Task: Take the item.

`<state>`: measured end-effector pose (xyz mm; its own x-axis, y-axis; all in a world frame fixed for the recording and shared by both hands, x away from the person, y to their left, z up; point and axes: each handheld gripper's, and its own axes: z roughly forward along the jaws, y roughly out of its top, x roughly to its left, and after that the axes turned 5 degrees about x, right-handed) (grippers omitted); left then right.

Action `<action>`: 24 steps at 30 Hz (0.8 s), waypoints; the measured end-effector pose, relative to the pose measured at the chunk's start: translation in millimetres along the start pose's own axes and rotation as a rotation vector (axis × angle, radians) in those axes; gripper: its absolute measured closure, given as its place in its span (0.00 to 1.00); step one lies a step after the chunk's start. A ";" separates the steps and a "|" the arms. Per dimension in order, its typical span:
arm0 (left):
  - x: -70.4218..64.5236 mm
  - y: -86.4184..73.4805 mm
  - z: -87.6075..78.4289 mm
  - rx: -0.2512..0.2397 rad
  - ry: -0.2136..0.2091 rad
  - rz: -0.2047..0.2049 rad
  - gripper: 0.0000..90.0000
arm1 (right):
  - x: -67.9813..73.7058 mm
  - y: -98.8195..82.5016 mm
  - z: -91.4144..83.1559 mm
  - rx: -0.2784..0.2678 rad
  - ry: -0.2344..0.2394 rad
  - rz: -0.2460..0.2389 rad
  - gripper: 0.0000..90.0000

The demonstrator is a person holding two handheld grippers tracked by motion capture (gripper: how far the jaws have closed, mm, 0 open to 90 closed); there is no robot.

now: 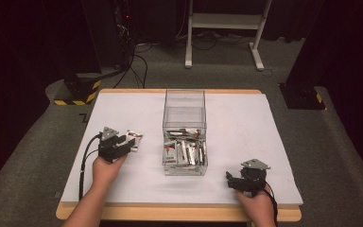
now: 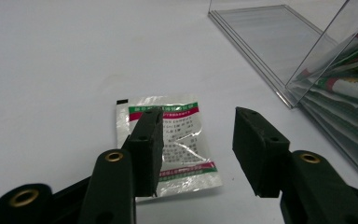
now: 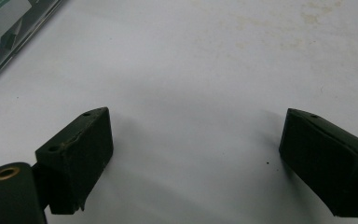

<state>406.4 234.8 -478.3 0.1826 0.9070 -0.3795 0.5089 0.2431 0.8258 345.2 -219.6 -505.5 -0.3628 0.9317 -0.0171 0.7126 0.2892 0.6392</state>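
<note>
Left claw [image 2: 196, 151] agape over sachet [image 2: 168, 140]; clear box [image 2: 307, 70] beside.

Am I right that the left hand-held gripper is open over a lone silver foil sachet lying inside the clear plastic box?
Not quite. The left hand-held gripper is open over the lone silver foil sachet, but the sachet lies on the white table, outside the clear plastic box. The left gripper view shows it.
</note>
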 end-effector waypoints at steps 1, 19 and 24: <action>2.1 -1.0 -2.2 0.004 0.003 0.002 0.58 | 0.0 0.0 0.0 0.000 0.000 0.000 0.10; 43.8 -47.0 -59.6 0.086 0.066 0.067 0.49 | 0.2 -0.3 -0.1 -0.002 0.000 0.001 0.10; 47.8 -59.0 -72.6 0.098 0.076 0.102 0.45 | 0.2 -0.4 0.1 -0.004 -0.002 0.001 0.11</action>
<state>324.0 288.8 -514.9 0.1751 0.9496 -0.2599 0.5713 0.1170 0.8123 344.9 -219.5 -505.8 -0.3614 0.9322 -0.0180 0.7102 0.2877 0.6425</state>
